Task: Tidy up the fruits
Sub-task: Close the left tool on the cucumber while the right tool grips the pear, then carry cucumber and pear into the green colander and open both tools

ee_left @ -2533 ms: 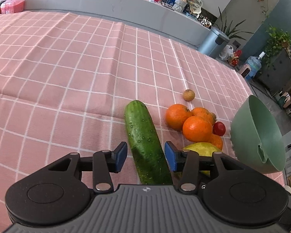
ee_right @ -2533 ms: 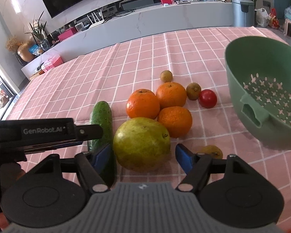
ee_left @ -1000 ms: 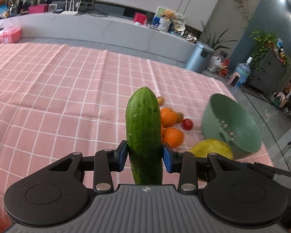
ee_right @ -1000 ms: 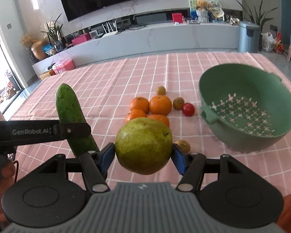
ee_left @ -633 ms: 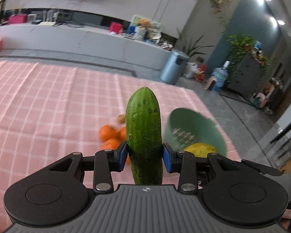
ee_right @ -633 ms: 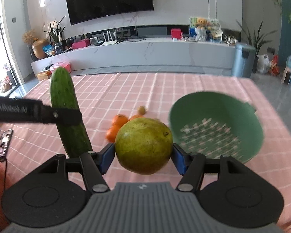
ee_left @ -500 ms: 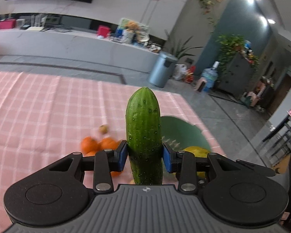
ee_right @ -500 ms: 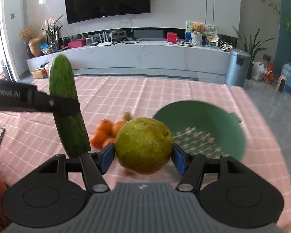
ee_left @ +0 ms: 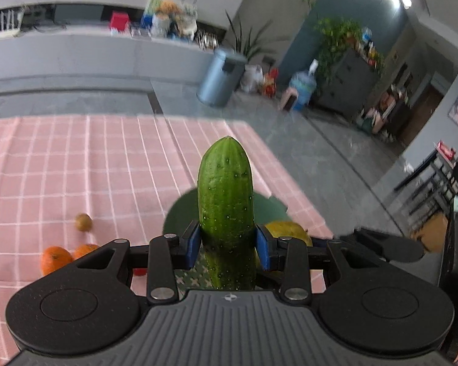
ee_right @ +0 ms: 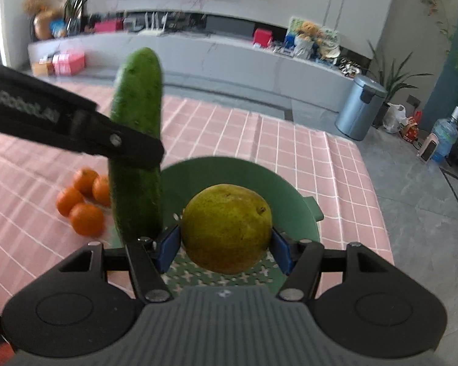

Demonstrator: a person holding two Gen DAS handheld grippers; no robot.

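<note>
Right wrist view: both grippers hover over the green colander [ee_right: 293,195], fingers pinching pear [ee_right: 226,228] and cucumber [ee_right: 136,140].

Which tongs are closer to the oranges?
Left. The left tongs, gripping the cucumber, hang beside the oranges. The right tongs, gripping the pear, hang over the green bowl, farther away.

Bright daylit room, motion-blurred background, strong fisheye bending at edges.
</note>
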